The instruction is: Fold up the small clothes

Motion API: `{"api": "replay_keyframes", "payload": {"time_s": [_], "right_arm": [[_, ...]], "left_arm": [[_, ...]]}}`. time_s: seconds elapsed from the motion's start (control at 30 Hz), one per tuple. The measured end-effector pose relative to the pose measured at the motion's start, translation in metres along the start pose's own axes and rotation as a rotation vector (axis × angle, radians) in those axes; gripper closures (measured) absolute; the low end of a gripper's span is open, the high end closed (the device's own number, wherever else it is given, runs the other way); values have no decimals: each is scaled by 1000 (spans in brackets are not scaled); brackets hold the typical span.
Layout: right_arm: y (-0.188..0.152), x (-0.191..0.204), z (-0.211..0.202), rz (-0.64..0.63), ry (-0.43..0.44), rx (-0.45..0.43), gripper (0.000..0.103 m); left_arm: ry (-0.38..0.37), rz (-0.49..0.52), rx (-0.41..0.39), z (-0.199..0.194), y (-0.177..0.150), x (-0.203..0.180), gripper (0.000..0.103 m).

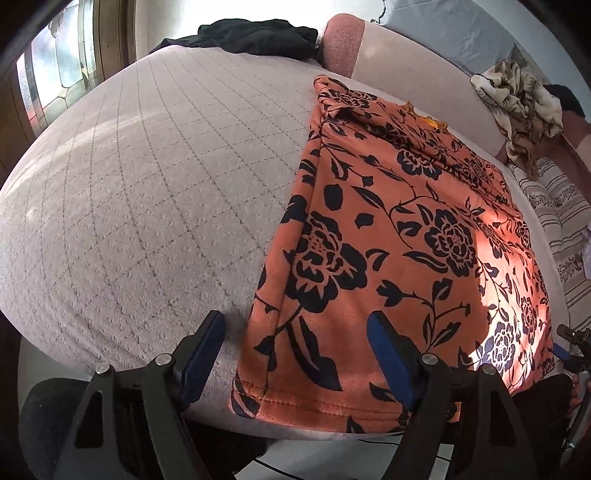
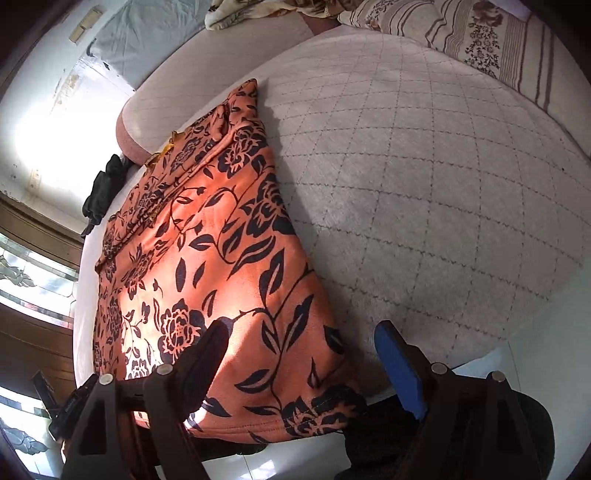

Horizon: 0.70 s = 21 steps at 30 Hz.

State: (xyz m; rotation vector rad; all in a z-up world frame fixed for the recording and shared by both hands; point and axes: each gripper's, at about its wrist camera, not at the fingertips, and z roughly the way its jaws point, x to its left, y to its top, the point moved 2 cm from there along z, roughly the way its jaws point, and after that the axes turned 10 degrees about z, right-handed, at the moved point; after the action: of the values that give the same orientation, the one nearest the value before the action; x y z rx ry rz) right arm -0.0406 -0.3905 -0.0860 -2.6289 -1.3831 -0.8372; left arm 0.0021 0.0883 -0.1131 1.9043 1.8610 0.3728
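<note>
An orange garment with a black flower print (image 1: 399, 236) lies flat on the grey quilted bed (image 1: 147, 192), its hem at the near edge. It also shows in the right wrist view (image 2: 207, 266). My left gripper (image 1: 295, 332) is open, its jaws standing on either side of the garment's near left corner, above the hem. My right gripper (image 2: 299, 343) is open over the garment's near right corner, with one finger over the cloth and the other over the bed (image 2: 424, 206). Neither holds the cloth.
A black garment (image 1: 255, 35) lies at the far edge of the bed. A crumpled brown-and-cream cloth (image 1: 517, 99) and a striped pillow (image 2: 480, 40) lie at the far right. A window (image 1: 55, 70) is at the left. A pink headboard (image 1: 341, 44) stands behind.
</note>
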Motion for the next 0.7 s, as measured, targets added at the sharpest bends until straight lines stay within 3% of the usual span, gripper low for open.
{"api": "replay_keyframes", "payload": {"time_s": [0.17,0.27,0.33,0.37,0.43,0.5,0.57,0.67,0.7], "right_arm": [[-15,-3,0,-15,28,45,20],[-15,-6,1,4,28,49,20],[-17,-4,6,0,26,60,27],[-19,1,7,-25,15,62,37],[-23,6,8,-62,-14,61,49],[-22,5,9,-58,-19,70,69],[-22,3,7,-49,0,74,71],[-23,4,0,-45,4,53,69],[-23,5,-1,-43,-5,44,60]], "left_arm": [[-21,-48,-33,-14,-7,5,24],[14,-29,34,1,-11,4,24],[37,2,30,1,-12,-1,24],[40,14,33,1,-13,-2,24],[67,18,38,0,-15,-1,35],[63,4,31,-3,-15,4,62],[34,-4,34,-7,-15,8,87],[26,-1,27,-11,-14,6,90],[26,8,25,-12,-14,4,89]]}}
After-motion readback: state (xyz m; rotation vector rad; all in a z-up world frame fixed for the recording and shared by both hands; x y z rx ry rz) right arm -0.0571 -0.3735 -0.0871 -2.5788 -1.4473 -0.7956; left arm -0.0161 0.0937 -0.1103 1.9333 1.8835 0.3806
